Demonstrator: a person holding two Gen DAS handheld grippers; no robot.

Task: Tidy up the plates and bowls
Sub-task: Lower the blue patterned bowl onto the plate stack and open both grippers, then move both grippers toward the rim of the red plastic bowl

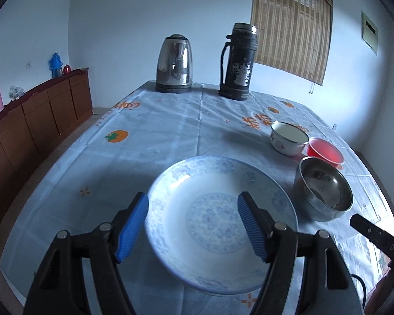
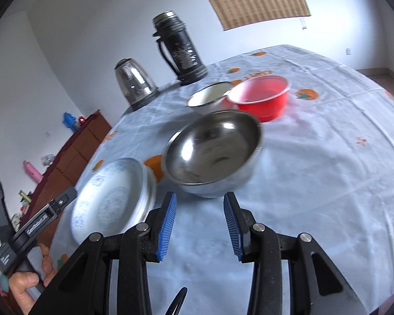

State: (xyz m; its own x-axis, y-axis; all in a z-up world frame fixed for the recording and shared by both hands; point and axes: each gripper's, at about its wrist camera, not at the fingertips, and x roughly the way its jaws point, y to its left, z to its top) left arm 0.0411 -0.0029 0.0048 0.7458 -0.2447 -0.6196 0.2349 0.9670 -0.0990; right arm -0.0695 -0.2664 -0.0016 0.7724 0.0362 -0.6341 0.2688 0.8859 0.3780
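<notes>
A white plate with blue pattern (image 1: 218, 218) lies on the table below my left gripper (image 1: 193, 200), which is open above it; it seems to rest on another plate (image 2: 110, 199). My right gripper (image 2: 200, 201) is open and empty, just short of a steel bowl (image 2: 212, 149). The steel bowl (image 1: 323, 189) stands right of the plate. Behind it are a red plastic bowl (image 2: 260, 97) and a white enamel bowl (image 2: 210, 98), also in the left wrist view as the red bowl (image 1: 325, 152) and the enamel bowl (image 1: 289, 137).
A steel kettle (image 1: 174, 64) and a black thermos (image 1: 237, 61) stand at the far end of the table (image 1: 149, 136). A wooden sideboard (image 1: 34, 126) runs along the left wall. The left gripper's handle and hand (image 2: 31, 239) show at left.
</notes>
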